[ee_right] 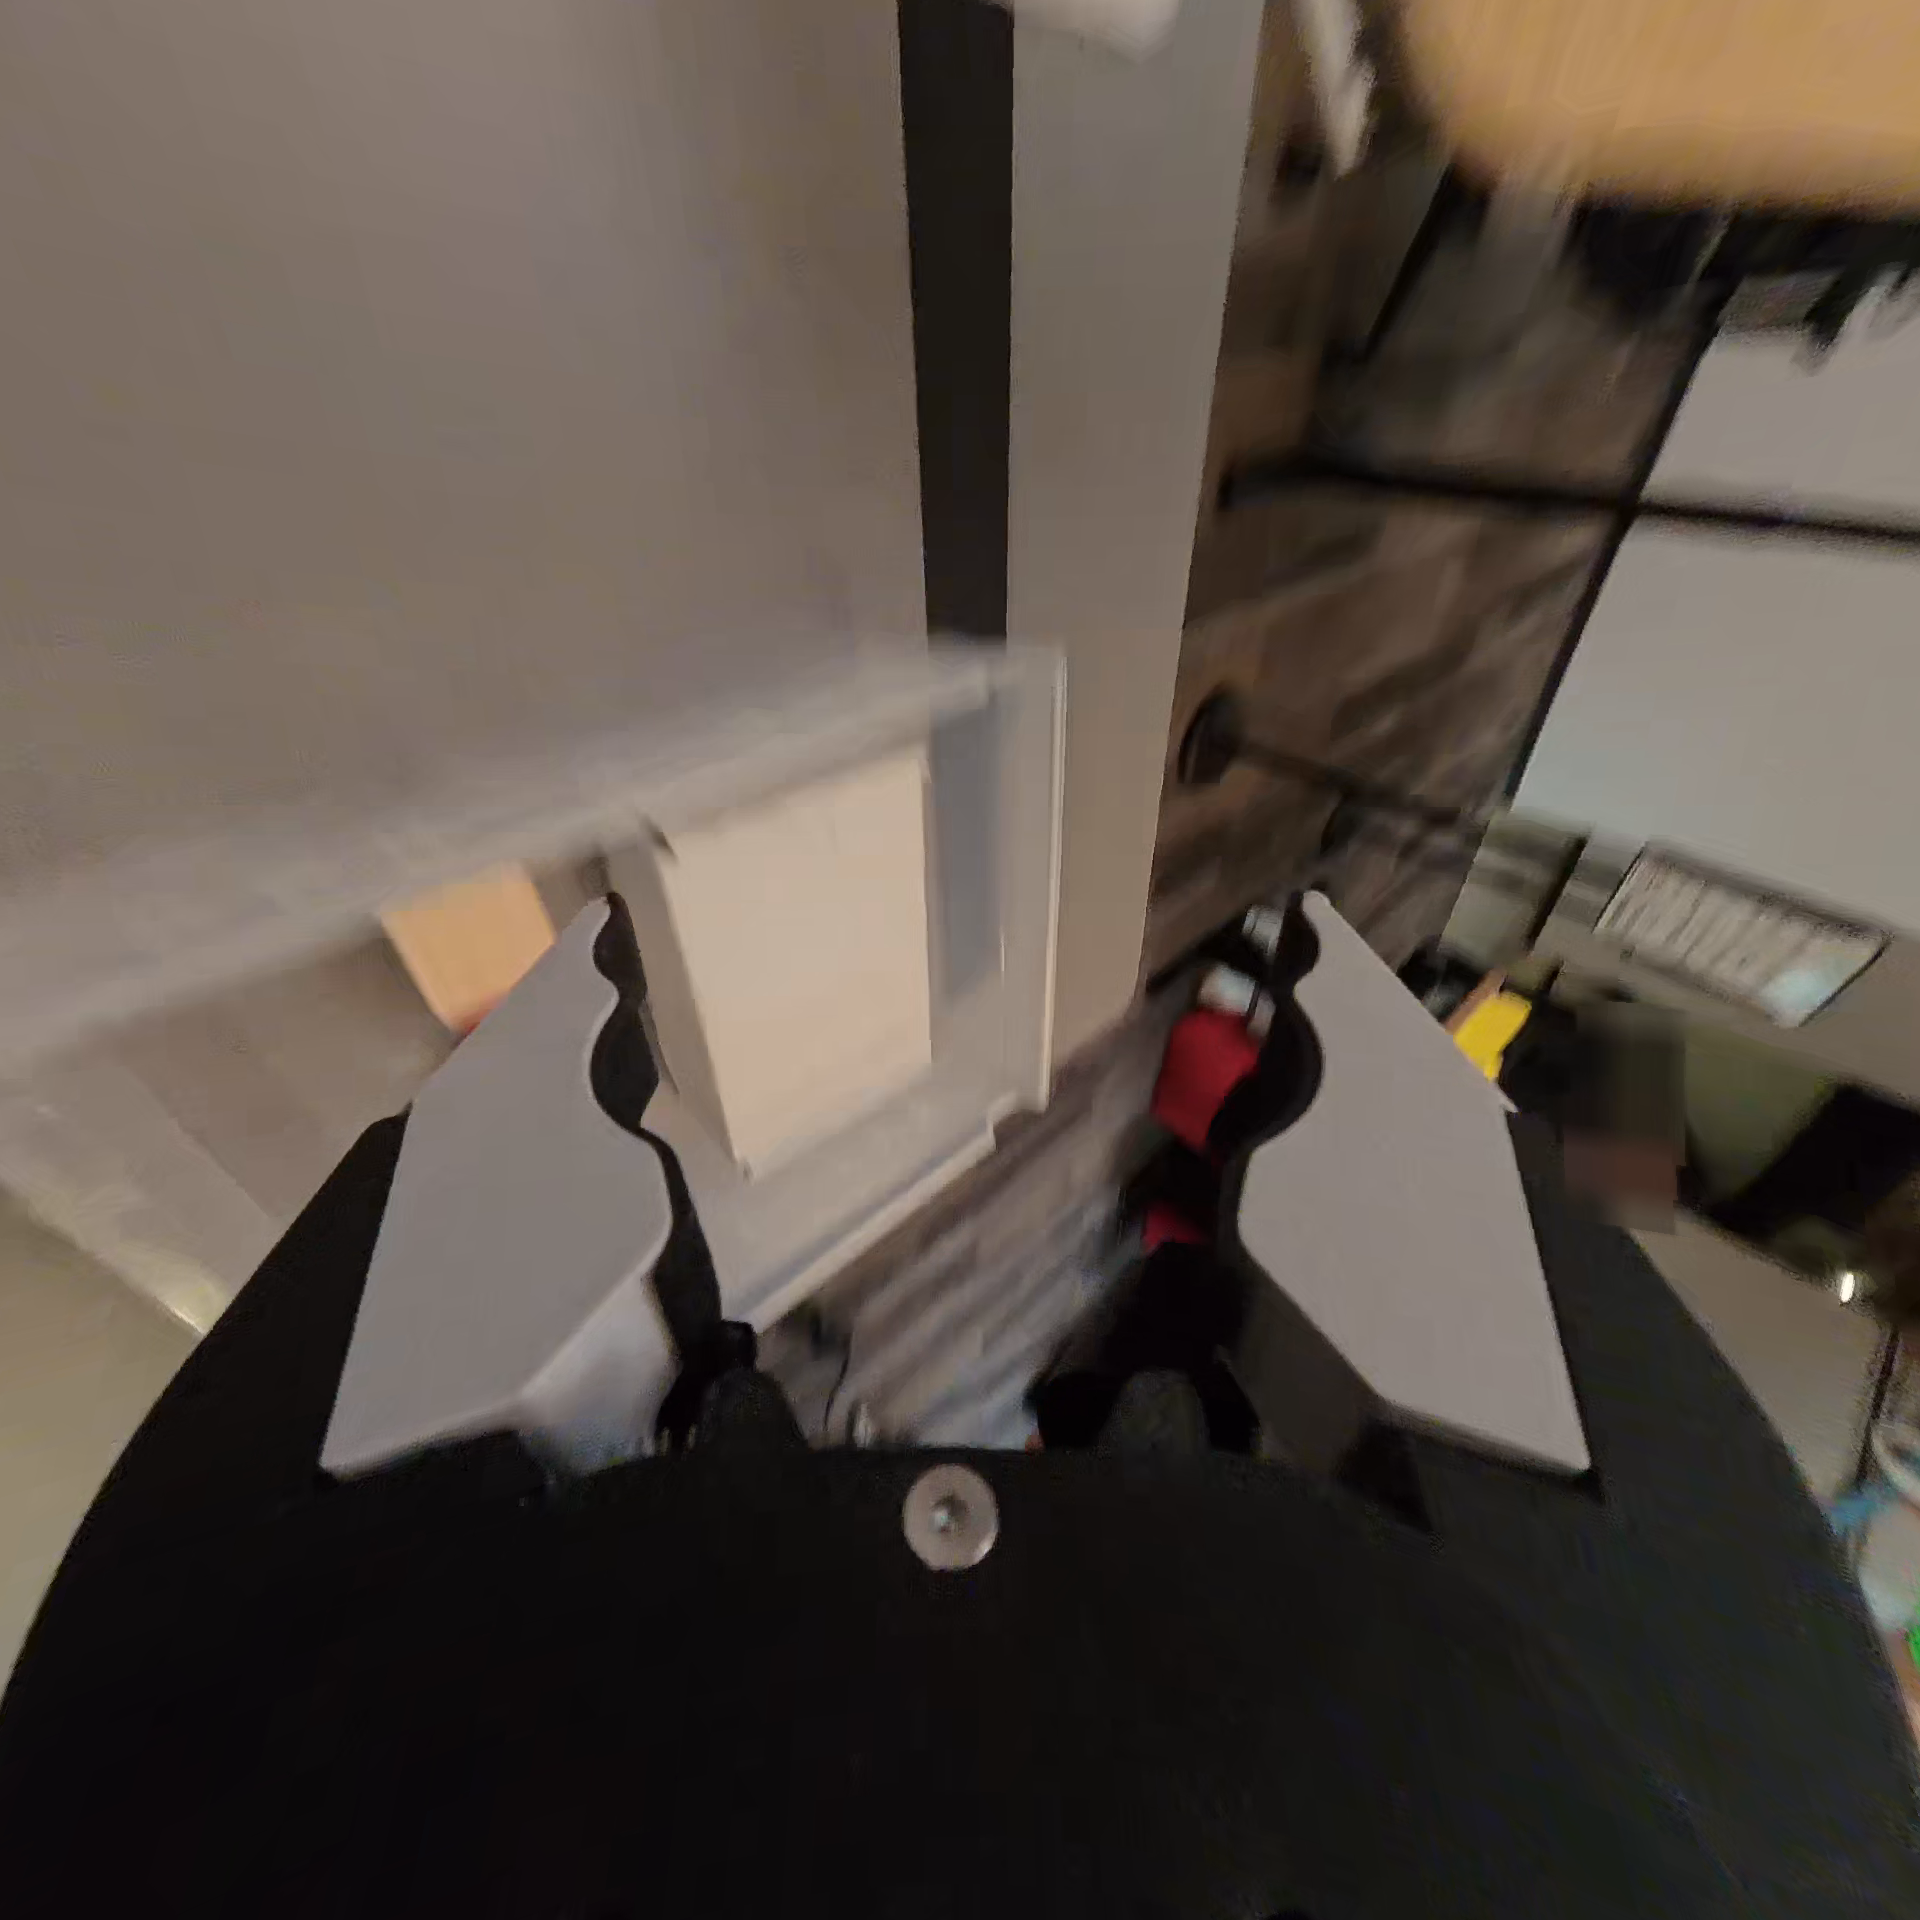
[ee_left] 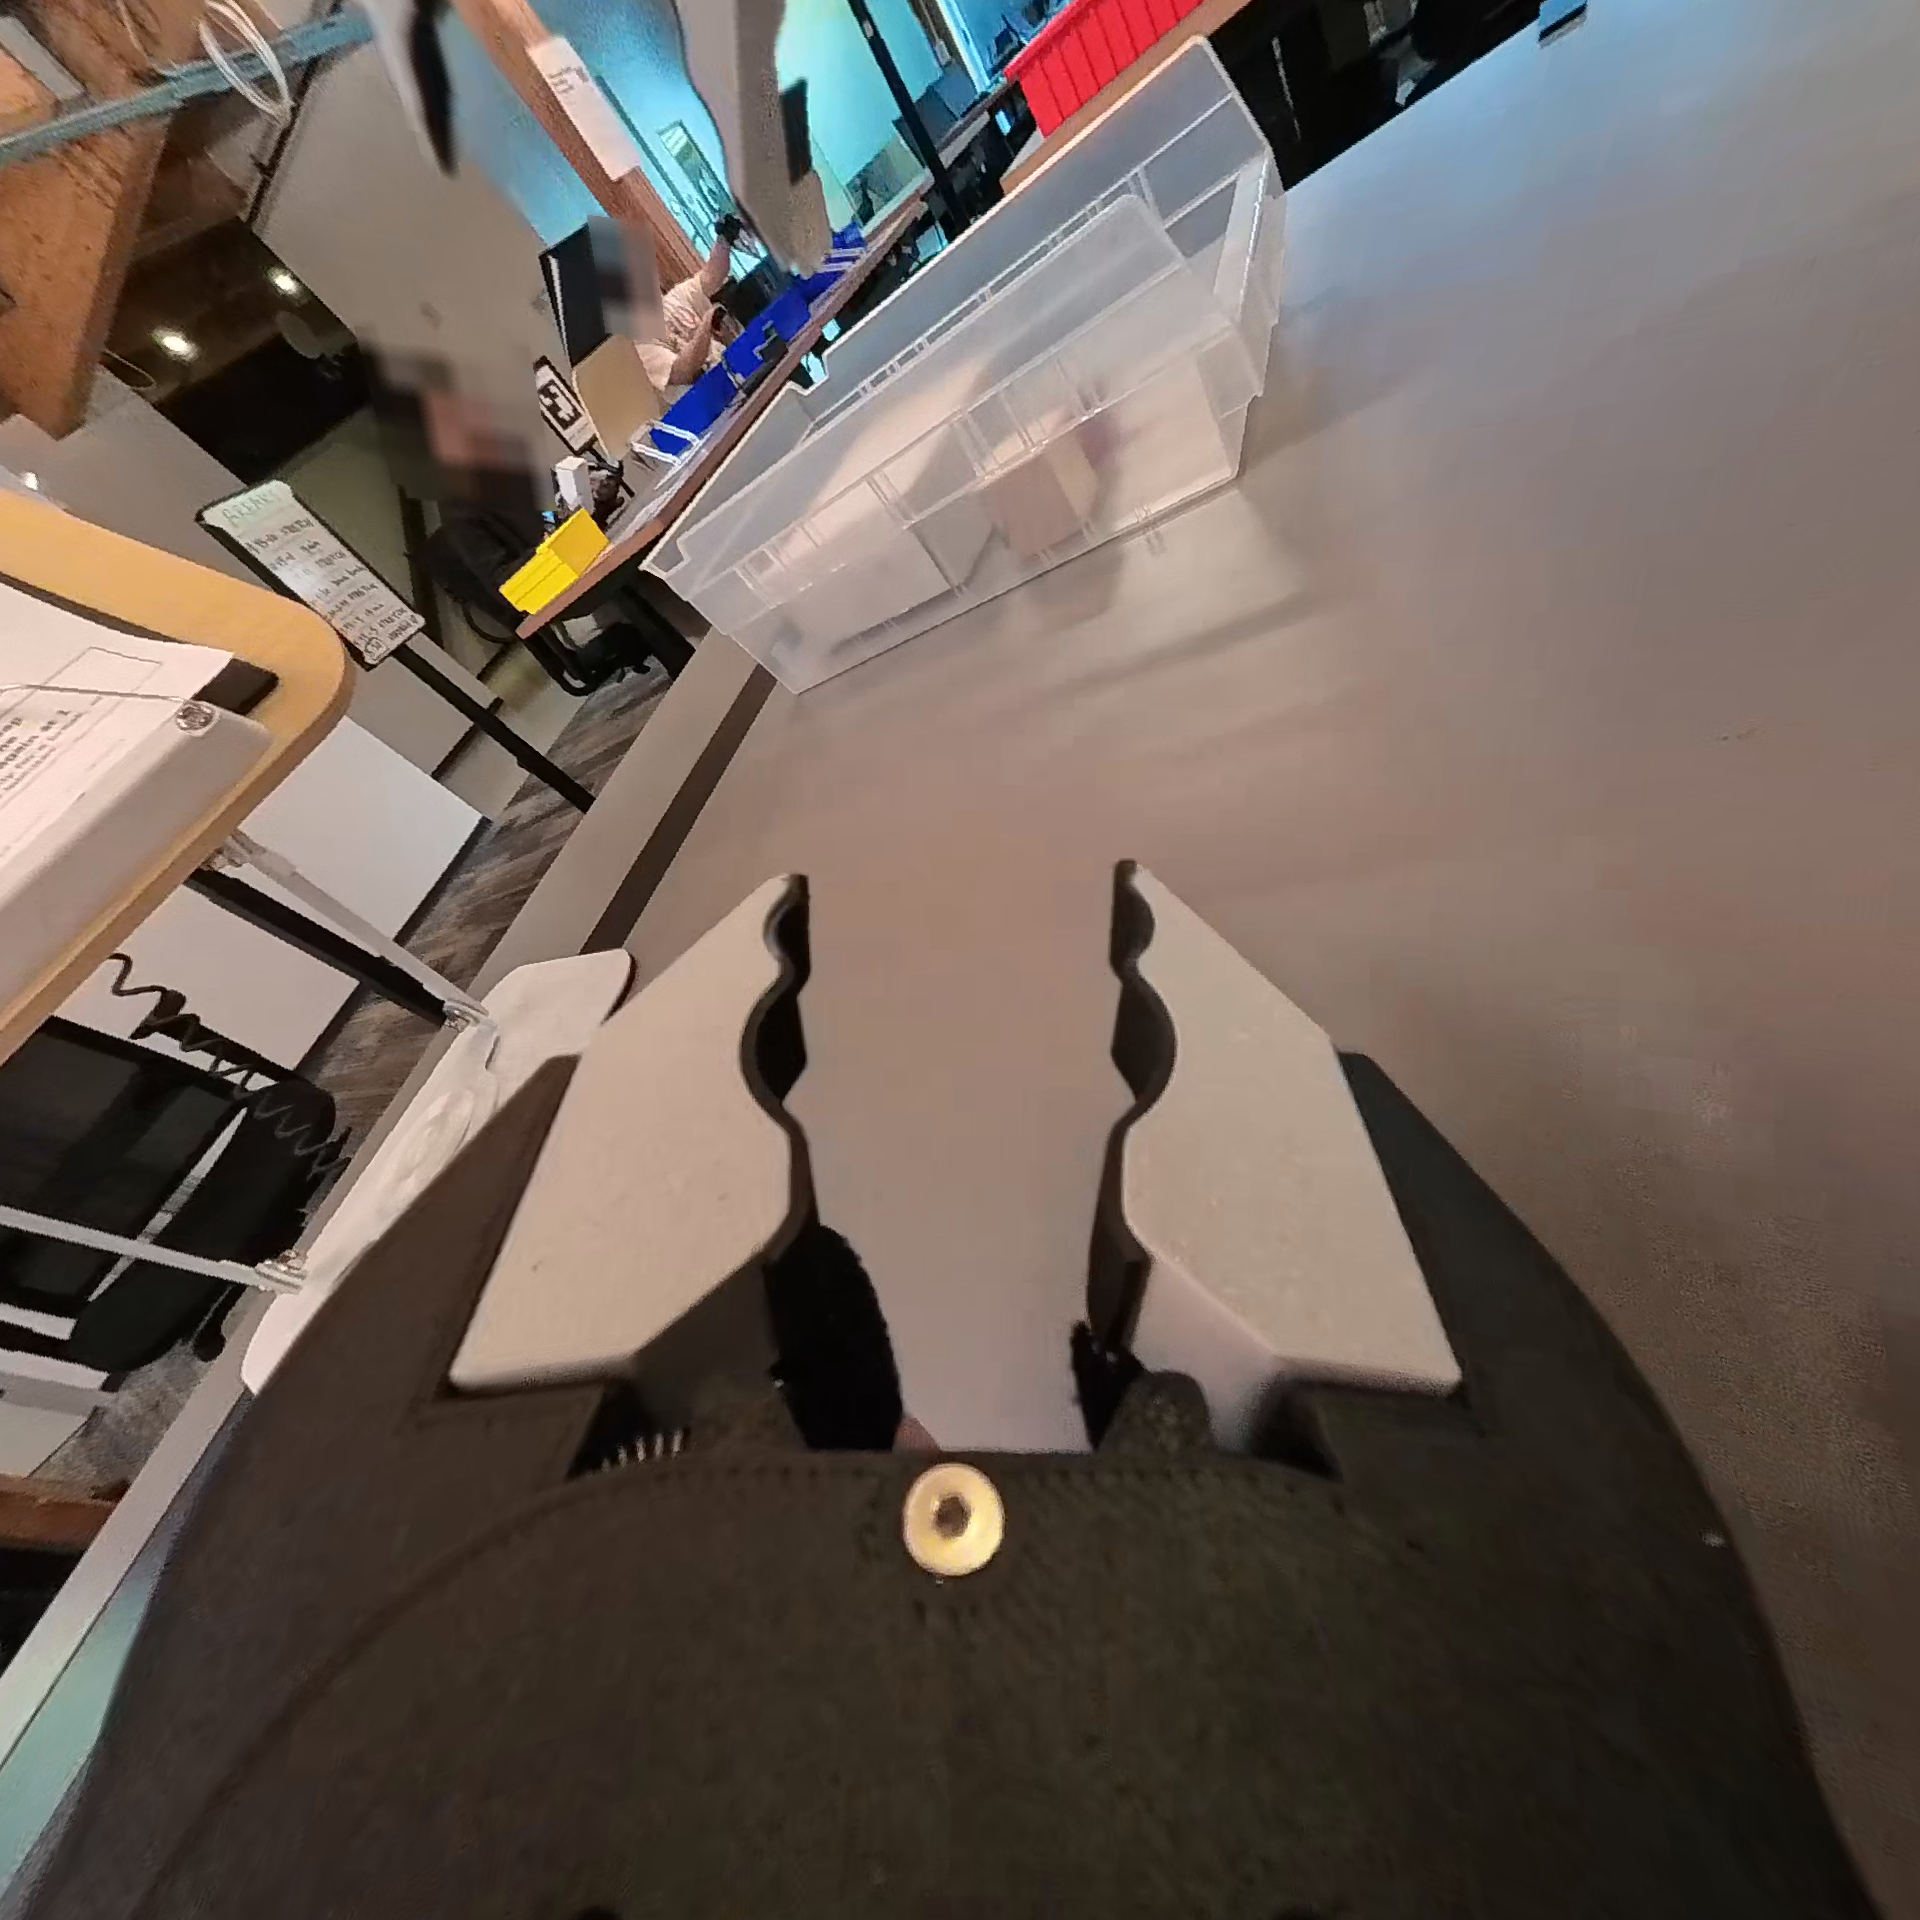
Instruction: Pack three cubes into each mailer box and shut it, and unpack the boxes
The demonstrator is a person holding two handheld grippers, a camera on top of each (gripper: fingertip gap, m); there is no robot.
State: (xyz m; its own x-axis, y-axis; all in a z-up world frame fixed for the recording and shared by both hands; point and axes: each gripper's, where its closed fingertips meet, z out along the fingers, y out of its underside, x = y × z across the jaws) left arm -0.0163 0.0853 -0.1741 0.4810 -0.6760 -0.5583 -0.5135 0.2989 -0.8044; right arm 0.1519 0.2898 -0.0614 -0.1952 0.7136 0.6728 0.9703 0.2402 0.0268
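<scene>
Left hand-held gripper (ee_left: pixel 961 883): released, fingers apart, nothing between them, hovering low over bare grey counter (ee_left: pixel 1455 935). Ahead at about one o'clock, well apart from the tips: a clear plastic divided bin (ee_left: pixel 1039 436), long axis running from seven toward one o'clock. Inside it, pale blocks seen through the walls, among them a tan cube (ee_left: pixel 1039 499); probably the cubes to be packed. No mailer box in the left wrist view. Far off at twelve to one o'clock: a red bin (ee_left: pixel 1122 52) on another table. At nine o'clock: a small whiteboard (ee_left: pixel 312 582) with handwriting, and a printed sheet (ee_left: pixel 94 707); wording left unquoted. No brand mark legible.

Right hand-held gripper (ee_right: pixel 951 909): likewise released and empty, fingers spread wide. Right wrist view heavily blurred. Between the tips, toward eleven o'clock: a pale flat panel (ee_right: pixel 810 935) inside a clear frame, possibly a box or part of the bin; cannot tell which. At ten o'clock, just beside the left fingertip: a tan block (ee_right: pixel 468 945).

Judgement: right hand-held gripper nearer to something graspable; left needing a forward reach along one o'clock to the bin. No packing visibly begun.
</scene>
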